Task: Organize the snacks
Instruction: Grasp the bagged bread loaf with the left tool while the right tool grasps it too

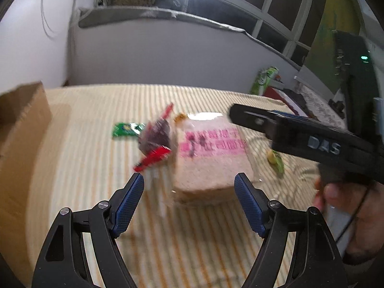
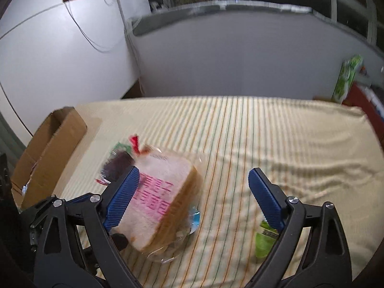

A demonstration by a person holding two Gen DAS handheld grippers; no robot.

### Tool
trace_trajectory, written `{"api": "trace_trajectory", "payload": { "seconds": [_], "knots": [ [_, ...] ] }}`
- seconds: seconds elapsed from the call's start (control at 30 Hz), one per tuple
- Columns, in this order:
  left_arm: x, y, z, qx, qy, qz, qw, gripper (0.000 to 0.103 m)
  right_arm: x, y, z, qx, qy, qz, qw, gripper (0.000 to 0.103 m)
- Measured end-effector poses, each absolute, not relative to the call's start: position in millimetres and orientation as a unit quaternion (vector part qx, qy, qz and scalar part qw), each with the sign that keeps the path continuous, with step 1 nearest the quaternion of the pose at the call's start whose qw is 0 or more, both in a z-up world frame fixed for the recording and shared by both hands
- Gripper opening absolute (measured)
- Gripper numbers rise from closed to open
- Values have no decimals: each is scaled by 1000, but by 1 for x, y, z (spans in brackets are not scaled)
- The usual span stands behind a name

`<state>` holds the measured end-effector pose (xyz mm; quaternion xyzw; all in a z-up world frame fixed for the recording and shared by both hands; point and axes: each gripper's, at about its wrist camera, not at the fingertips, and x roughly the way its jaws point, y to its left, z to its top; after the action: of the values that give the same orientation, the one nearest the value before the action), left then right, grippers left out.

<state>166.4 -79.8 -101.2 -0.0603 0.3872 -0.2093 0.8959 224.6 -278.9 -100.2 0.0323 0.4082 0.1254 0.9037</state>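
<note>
Claws, left [image 1: 189, 184] and right [image 2: 194, 176], gape empty over square clear-wrapped bread [image 1: 211, 158] on ribbed striped cloth [image 1: 96, 110].

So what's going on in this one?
A person holds a gripper in each hand over a striped cloth strewn with snacks. Both the left gripper and the right gripper are open and empty, near a bagged bread loaf. A cardboard box waits on the left.
</note>
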Motion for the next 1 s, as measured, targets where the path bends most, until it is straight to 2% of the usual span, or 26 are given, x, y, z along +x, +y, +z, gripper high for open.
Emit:
{"api": "trace_trajectory", "payload": {
  "seconds": [0.1, 0.13, 0.17, 0.2, 0.27, 0.7, 1.0],
  "knots": [
    [168, -82, -105, -72, 380, -220, 895, 78, 233, -282, -118, 55, 427, 139, 892, 94],
    [170, -83, -106, -77, 380, -224, 894, 78, 234, -283, -123, 74, 427, 154, 888, 86],
    [172, -84, -108, -81, 383, -229, 891, 78, 235, -284, -127, 96, 427, 177, 882, 68],
    [175, -85, -110, -84, 387, -240, 886, 77, 236, -283, -130, 118, 425, 202, 874, 60],
    [176, -82, -112, -102, 387, -261, 879, 63, 234, -281, -131, 114, 421, 203, 877, 60],
    [163, -80, -110, -102, 373, -278, 879, 59, 208, -285, -119, 125, 395, 178, 893, 59],
    [106, -84, -104, -112, 361, -302, 875, 57, 134, -300, -118, 154, 364, 163, 904, 58]
  ]
}}
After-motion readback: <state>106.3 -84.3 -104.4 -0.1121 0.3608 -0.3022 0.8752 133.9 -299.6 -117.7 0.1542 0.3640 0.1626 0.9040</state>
